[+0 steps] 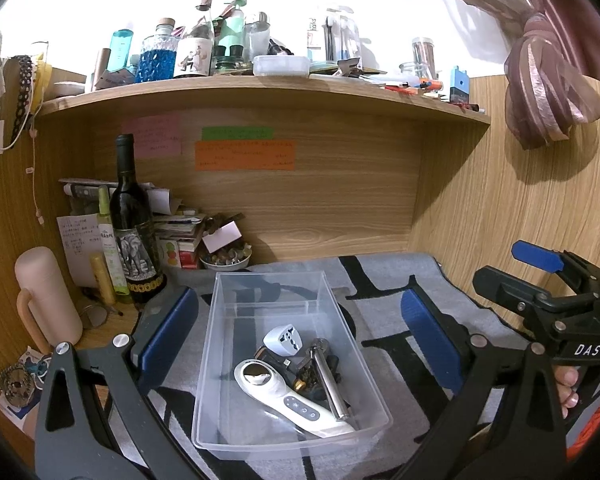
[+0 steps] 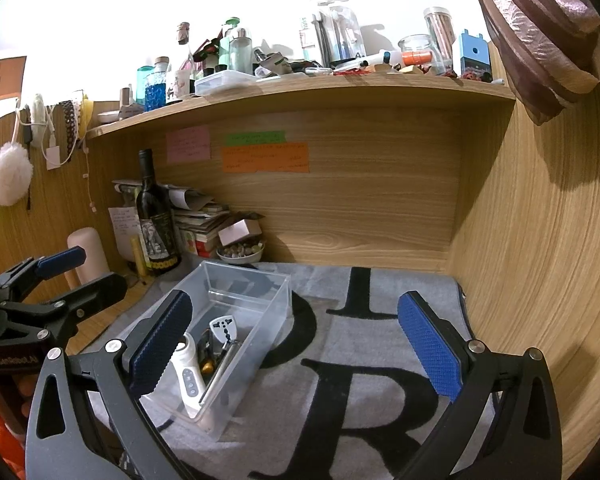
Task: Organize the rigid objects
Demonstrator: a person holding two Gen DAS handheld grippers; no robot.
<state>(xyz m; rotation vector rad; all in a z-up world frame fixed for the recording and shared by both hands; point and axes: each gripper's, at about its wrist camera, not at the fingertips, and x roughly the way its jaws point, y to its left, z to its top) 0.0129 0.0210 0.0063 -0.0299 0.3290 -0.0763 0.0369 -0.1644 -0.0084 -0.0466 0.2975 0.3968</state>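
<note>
A clear plastic bin (image 1: 220,360) (image 2: 274,304) sits on a grey mat with black letters. Inside lie a white handheld device (image 1: 284,396) (image 2: 188,376), a white travel adapter (image 1: 284,338) (image 2: 222,326), a metal rod (image 1: 332,384) (image 2: 220,364) and small dark parts. My left gripper (image 1: 300,332) hangs open above the bin, one blue pad on each side of it, holding nothing. My right gripper (image 2: 296,348) is open too, over the mat to the right of the bin, and empty. In the left wrist view it shows again as the right gripper (image 1: 540,276) at the far right.
A dark wine bottle (image 1: 134,232) (image 2: 156,220), a pink flask (image 1: 48,296), stacked papers and a bowl of small pieces (image 1: 226,260) (image 2: 240,252) crowd the back left. A wooden shelf (image 1: 260,92) full of bottles hangs overhead. Wooden wall (image 2: 540,260) closes the right side.
</note>
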